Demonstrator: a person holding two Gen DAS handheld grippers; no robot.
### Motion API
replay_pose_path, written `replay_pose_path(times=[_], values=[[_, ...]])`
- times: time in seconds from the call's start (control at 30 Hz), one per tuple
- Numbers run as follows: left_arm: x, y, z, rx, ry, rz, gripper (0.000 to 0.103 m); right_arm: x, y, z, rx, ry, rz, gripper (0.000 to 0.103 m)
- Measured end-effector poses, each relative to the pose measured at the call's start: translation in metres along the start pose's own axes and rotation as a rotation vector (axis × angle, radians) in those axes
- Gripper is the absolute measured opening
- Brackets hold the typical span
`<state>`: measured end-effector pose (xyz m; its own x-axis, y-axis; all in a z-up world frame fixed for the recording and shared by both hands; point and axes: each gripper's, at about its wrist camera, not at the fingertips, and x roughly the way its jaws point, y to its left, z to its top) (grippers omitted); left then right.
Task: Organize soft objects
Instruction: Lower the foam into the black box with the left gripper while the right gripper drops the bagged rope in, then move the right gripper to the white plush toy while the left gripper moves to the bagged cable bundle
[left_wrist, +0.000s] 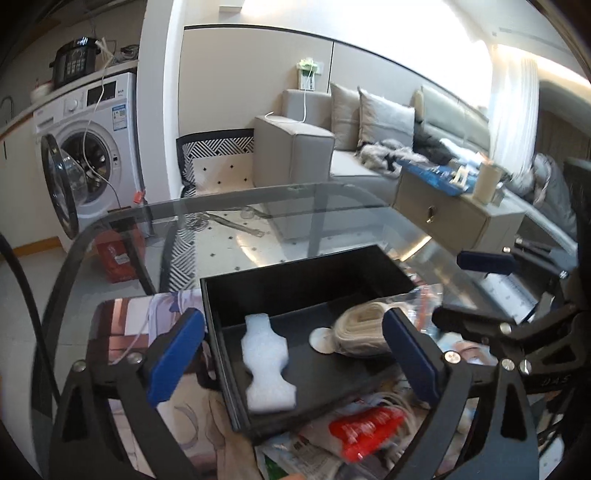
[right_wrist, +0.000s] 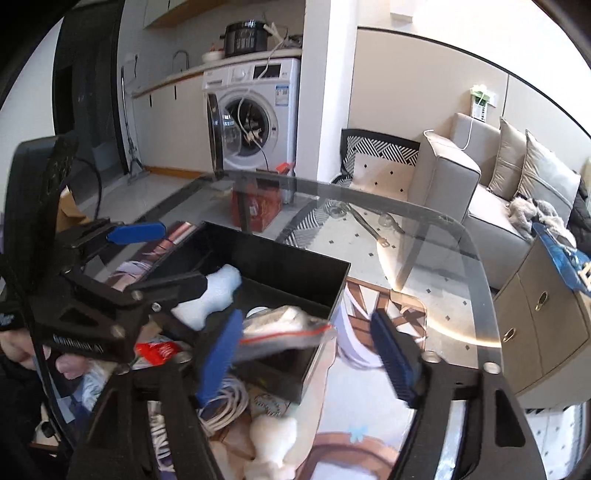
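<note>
Perhaps cord, half-hidden under tongs

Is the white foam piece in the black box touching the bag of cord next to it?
Apart. The left wrist view shows bare black floor of the box between the white foam piece and the bag of cord.

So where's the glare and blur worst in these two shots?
Left wrist view: the window behind the sofa is blown out white, and a bright streak glares on the glass table. Right wrist view: the clear bag over the black box is motion-smeared; glare arcs along the table's right edge. Both bend straight lines.
</note>
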<state>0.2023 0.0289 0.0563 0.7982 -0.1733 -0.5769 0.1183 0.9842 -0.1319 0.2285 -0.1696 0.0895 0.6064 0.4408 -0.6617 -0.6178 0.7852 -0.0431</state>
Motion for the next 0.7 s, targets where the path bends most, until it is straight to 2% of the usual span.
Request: replay_pose_path(times=[0.07,0.13,0.4,0.7], values=[[-0.013,0.0,-0.003,-0.003,-0.025,0.003,0.103,-0.011,0.001,-0.005,0.003,-0.03,0.009,0.096],[-0.024,-0.001,-0.006,0.005,-0.044,0.012,0.103,-0.02,0.004,-0.01,0.004,-0.056,0.016,0.102],[-0.061,0.0,-0.025,0.007,-0.075,0.037,0.103,-0.049,0.011,-0.029,0.026,-0.115,0.028,0.103],[-0.081,0.006,-0.053,0.002,-0.056,0.088,0.103,-0.062,0.01,-0.07,0.081,-0.097,0.028,0.103]])
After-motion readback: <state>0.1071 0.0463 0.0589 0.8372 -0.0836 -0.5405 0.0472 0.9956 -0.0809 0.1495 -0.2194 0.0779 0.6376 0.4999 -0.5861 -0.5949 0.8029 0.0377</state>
